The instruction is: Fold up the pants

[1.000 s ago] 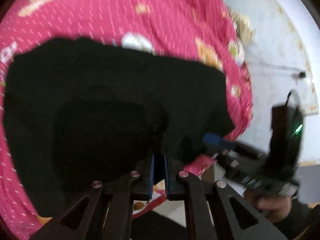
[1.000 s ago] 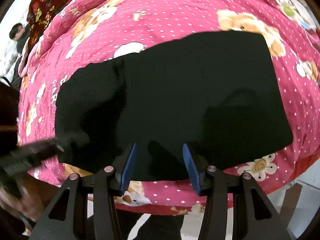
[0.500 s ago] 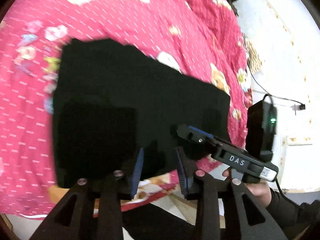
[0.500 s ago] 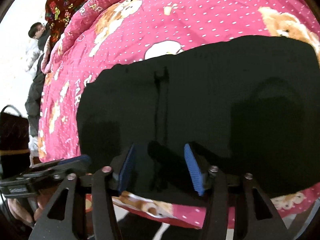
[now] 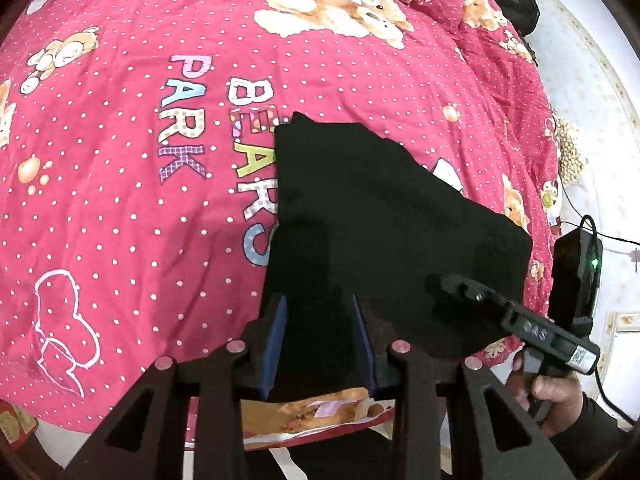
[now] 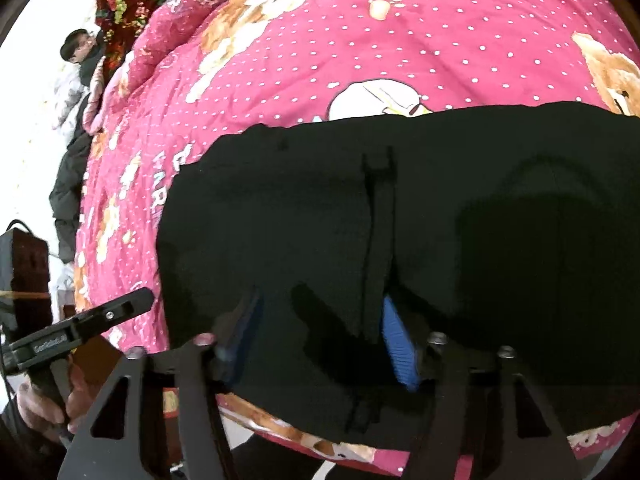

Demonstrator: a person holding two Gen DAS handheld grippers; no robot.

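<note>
Black pants [image 5: 380, 232] lie folded into a flat block on a pink bear-print bedspread [image 5: 120, 160], near the bed's front edge. My left gripper [image 5: 318, 308] is open over the pants' near left edge, holding nothing. My right gripper [image 6: 320, 312] is open over the near edge of the pants [image 6: 400, 220], with a black strap or waistband fold [image 6: 378, 220] running between its blue pads. The right gripper also shows in the left wrist view [image 5: 452, 284], at the pants' right side. The left gripper shows in the right wrist view [image 6: 140, 300], at their left side.
The bedspread [image 6: 320, 40] covers the whole bed. A floral pillow [image 6: 128, 4] and a person [image 6: 80, 52] are at the far left. A white wall [image 5: 600, 120] with a cable is on the right. The bed's front edge and floor are just below the grippers.
My left gripper opened and let go of the pants, then pulled back and swung left. My right gripper stayed open and shifted slightly along the near edge.
</note>
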